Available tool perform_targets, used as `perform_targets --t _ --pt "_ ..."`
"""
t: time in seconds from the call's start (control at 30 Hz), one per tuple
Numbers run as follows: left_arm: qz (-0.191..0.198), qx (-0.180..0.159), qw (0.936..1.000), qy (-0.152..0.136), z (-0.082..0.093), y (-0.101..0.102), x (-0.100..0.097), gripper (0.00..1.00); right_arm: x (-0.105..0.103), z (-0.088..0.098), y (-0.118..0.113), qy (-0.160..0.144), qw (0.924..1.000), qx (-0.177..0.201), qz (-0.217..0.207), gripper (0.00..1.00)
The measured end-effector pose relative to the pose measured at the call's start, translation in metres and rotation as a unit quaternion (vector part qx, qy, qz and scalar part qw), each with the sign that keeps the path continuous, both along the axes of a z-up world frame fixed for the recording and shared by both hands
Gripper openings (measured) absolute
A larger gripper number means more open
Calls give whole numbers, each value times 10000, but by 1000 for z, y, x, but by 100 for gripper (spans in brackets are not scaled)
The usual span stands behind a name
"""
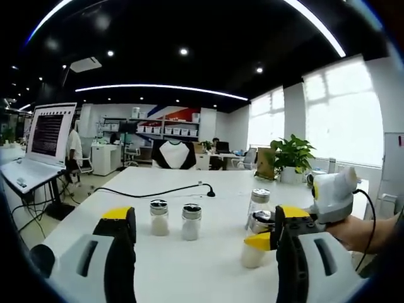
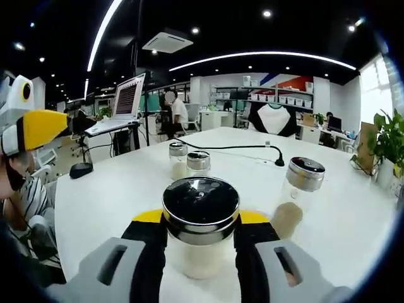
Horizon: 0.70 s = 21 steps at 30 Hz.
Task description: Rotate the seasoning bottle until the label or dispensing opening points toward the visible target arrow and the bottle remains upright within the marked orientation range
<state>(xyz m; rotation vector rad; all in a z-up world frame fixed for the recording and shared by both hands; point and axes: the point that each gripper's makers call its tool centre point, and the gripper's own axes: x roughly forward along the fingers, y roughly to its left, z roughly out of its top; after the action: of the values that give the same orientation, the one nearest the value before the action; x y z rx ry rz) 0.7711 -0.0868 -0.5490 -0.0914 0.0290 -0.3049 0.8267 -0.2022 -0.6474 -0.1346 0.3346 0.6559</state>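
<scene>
Right gripper view: my right gripper (image 2: 201, 252) pinches the seasoning bottle (image 2: 201, 227) upright on the white table (image 2: 101, 189). Grasp made, I'd say; turning remains, and I spot no arrow. Clear glass, pale powder, dark shiny lid. My left gripper (image 1: 205, 249) hangs spread, holding nothing.

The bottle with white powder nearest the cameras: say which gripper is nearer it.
Right. The right gripper has its jaws around the bottle; the left gripper is open beside it, apart.

Bare white table (image 1: 208, 259) lies ahead of the left gripper (image 1: 205, 243); two shakers (image 1: 175, 219) stand at twelve o'clock, a black cable (image 1: 151, 190) beyond.
</scene>
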Motion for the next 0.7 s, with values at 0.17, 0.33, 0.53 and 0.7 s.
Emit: perform_targets --t 0.17,0.33,0.53,0.7 --pt "-277 44 9995 109 -4 -6 -1 97 0 0 0 12 10000 16 11 40" --pt "-608 154 9977 250 -11 -17 -4 97 0 -1 0 62 10000 44 50 40" --pt "-914 254 9948 361 -17 -29 -9 98 -1 -5 -1 -39 9999 -156 30 40" --pt "-1072 308 9931 362 -20 -34 -12 98 -2 -4 -1 -38 9999 -101 126 40"
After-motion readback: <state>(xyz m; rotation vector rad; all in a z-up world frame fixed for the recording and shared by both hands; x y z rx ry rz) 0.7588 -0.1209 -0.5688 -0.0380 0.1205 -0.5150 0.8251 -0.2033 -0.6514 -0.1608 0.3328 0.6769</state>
